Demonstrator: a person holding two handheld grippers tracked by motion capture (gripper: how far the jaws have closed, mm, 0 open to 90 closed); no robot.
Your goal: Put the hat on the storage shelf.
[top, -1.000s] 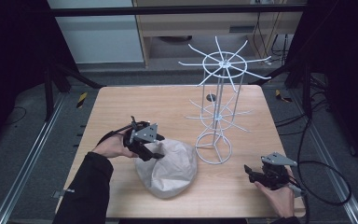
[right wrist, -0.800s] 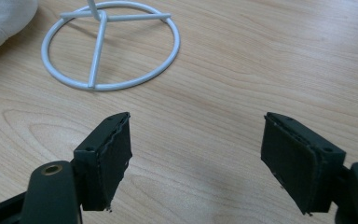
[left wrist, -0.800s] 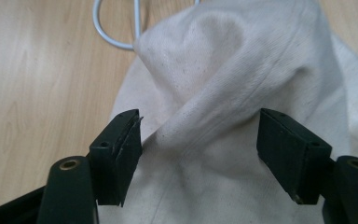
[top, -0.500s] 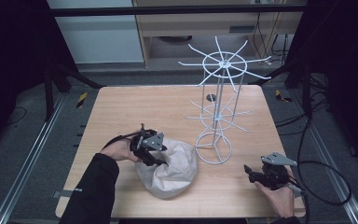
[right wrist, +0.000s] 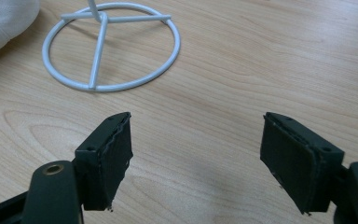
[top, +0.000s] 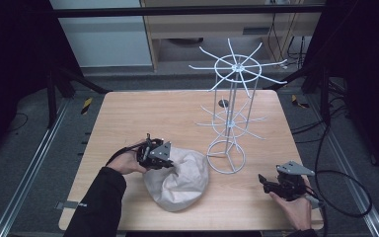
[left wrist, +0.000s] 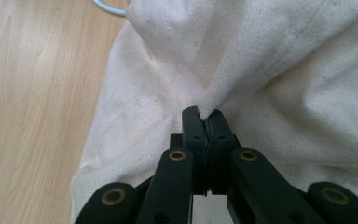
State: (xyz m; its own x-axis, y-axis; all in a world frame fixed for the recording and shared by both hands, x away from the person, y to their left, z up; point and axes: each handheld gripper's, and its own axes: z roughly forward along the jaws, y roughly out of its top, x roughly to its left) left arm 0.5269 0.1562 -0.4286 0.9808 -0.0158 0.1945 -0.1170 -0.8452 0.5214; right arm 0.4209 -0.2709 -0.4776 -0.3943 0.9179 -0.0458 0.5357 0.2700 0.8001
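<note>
A crumpled cream cloth hat point(top: 180, 180) lies on the wooden table point(top: 177, 113) near its front edge. My left gripper point(top: 164, 162) sits at the hat's upper left edge. In the left gripper view its jaws are closed on a pinched fold of the cloth hat point(left wrist: 261, 70), with the left gripper point(left wrist: 205, 122) tips pressed together. My right gripper point(top: 264, 180) rests low at the front right of the table, its jaws wide apart. Bare wood lies between the fingers of the right gripper point(right wrist: 196, 154).
A white wire rack point(top: 232, 106) with radiating prongs stands right of the hat; its ring base point(right wrist: 112, 51) lies just ahead of the right gripper. A dark round spot point(top: 223, 103) marks the table behind the rack. Black frame rails flank the table.
My left gripper moved right from beside the hat onto its upper left edge and shut on a fold of cloth. The right gripper stayed in place, open.
</note>
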